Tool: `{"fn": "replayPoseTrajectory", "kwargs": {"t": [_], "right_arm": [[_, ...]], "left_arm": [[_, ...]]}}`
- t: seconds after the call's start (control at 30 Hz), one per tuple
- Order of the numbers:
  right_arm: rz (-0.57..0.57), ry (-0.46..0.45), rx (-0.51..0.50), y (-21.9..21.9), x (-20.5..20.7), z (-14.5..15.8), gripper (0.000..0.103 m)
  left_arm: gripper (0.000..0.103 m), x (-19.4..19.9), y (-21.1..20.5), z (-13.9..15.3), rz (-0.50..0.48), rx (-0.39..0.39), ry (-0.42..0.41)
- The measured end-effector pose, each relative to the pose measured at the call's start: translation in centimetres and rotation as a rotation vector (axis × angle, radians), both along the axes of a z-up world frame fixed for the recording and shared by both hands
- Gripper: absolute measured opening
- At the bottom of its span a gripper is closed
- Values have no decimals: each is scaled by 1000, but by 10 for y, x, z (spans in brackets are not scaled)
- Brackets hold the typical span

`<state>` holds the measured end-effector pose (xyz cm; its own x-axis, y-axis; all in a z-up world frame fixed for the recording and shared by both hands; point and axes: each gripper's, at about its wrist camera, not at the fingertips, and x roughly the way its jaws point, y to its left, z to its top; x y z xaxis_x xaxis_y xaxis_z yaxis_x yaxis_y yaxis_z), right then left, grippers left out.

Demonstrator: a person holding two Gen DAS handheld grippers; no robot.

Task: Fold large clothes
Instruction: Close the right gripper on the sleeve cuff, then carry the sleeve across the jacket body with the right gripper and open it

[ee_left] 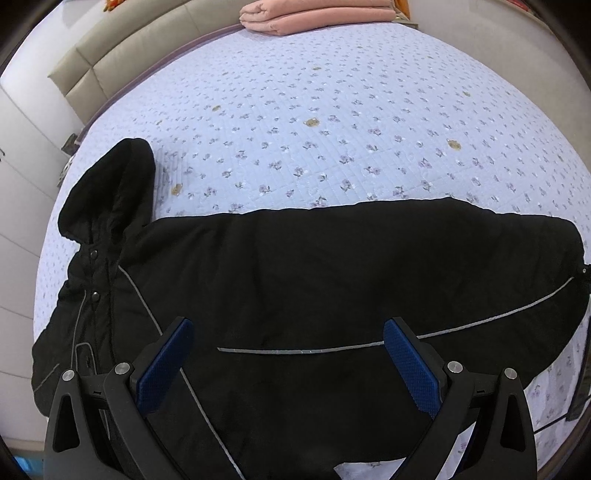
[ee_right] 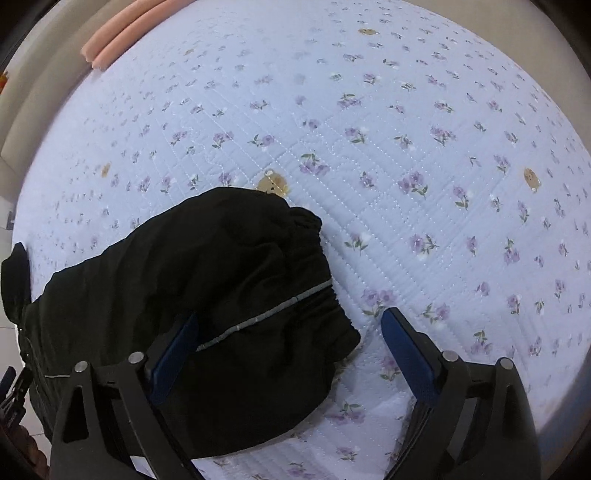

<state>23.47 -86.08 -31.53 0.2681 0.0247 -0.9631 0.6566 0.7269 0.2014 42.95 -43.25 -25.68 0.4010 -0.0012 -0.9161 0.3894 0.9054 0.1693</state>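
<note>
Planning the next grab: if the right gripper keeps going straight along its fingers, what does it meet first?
Probably the black jacket, near its gathered hem by the grey stripe. The right gripper is open above it; depth is unclear.

bedspread (ee_left: 332,122): pale blue quilt, purple flowers, small bear prints | pink blanket (ee_left: 317,16): folded, 12 o'clock at far edge | headboard (ee_left: 122,55): beige padded, 10 o'clock | white wall panels (ee_left: 22,206): 9 o'clock

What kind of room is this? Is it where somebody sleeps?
Probably a bedroom. A black jacket lies on a big bed with a flowery quilted bedspread, a padded headboard stands behind it, and a folded pink blanket sits at the far end.
</note>
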Motion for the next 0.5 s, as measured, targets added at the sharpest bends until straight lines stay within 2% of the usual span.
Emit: {"fn": "replayPoseTrajectory", "kwargs": {"t": [0.13,0.23,0.27,0.3,0.4,0.5], "right_arm": [[31,-10,7,4,5,4,82],[60,5,-27,12,9,9,72],[68,-4,-30,15,11,12,57],[77,-14,-27,19,10,16,47],[105,-1,-98,37,16,31,40],[130,-4,-184,63,20,60,38]], "left_arm": [[102,0,1,2,0,-1,-1],[102,-1,5,5,4,-7,-4],[102,-2,7,6,5,-9,-7],[102,-2,9,7,6,-9,-12],[102,-3,20,12,12,-15,-26],[102,-4,39,19,30,-28,-32]]}}
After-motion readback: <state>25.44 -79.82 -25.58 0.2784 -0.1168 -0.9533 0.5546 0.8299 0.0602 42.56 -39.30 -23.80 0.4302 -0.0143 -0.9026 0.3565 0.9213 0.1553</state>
